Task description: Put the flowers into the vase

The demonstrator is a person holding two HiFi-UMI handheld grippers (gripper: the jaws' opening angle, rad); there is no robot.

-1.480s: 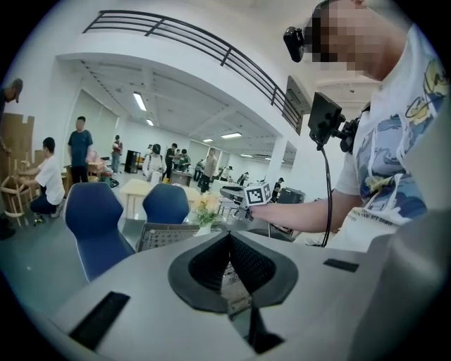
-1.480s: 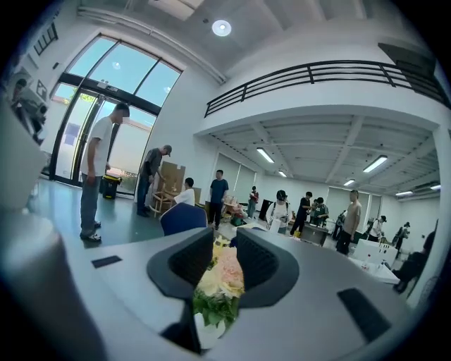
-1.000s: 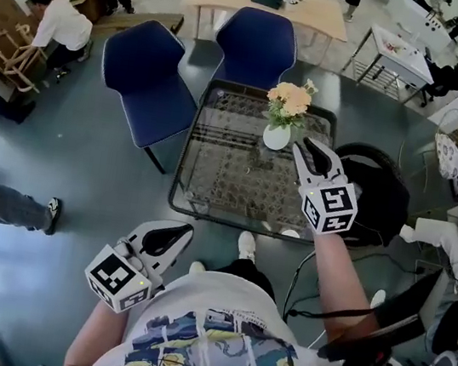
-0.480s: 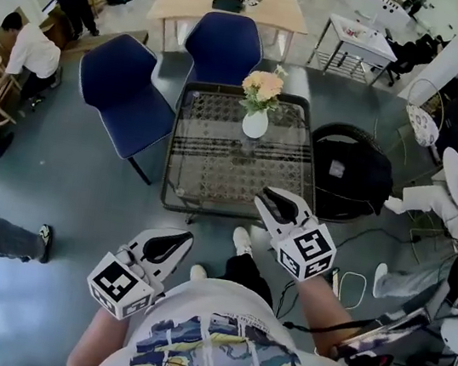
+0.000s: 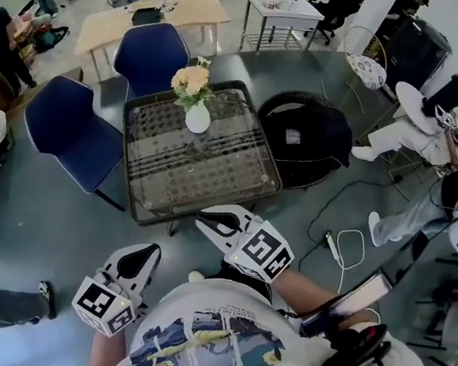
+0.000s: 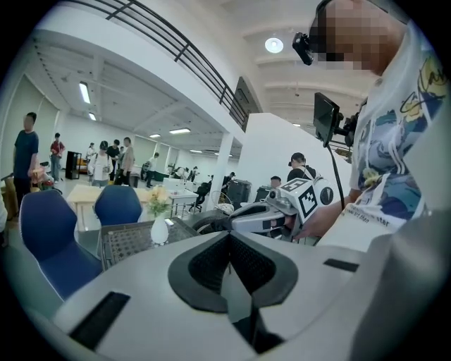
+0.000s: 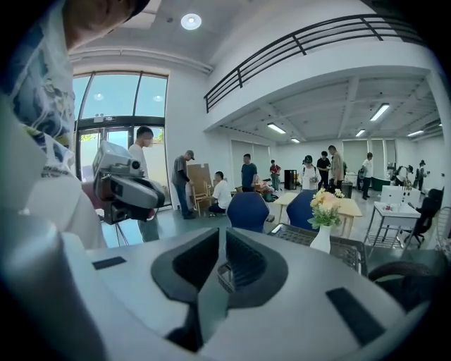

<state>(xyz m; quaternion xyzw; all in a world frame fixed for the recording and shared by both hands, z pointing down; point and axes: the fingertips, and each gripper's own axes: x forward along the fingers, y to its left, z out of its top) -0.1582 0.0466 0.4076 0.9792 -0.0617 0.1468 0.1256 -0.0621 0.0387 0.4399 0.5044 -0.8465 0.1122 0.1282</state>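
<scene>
Nearest item: my left gripper (image 5: pixel 147 253), which I am holding low beside my printed shirt (image 5: pixel 211 347), marker cube facing up. Its fingers (image 6: pixel 208 264) are resting clenched together, with nothing between them. Next item: my right gripper (image 5: pixel 208 219), which I am holding just in front of my chest, its tip showing near the near edge of the desk (image 5: pixel 214 167). Its fingers (image 7: pixel 194 266) are closing; a thin slit is showing between the pads, and nothing is sitting in it. Both grippers are hanging well apart from the task's things. On the floor to my right, a white cable (image 5: pixel 344 243) is lying in a loop. Further out: the glass-topped desk is standing on the grey floor, and toward its far side a white vase (image 5: pixel 197 118) is standing upright. The flowers (image 5: pixel 192 81), pale orange and cream, are sitting in the vase, stems down. Right of the desk, a black rounded object (image 5: pixel 306 134) is resting on the floor. Beyond the desk, two blue chairs (image 5: pixel 151 49) are standing, one at the far edge and one off the left corner. Farthest: a wooden table (image 5: pixel 152 15) is standing at the back of the room, and several people are sitting or standing around it.
</scene>
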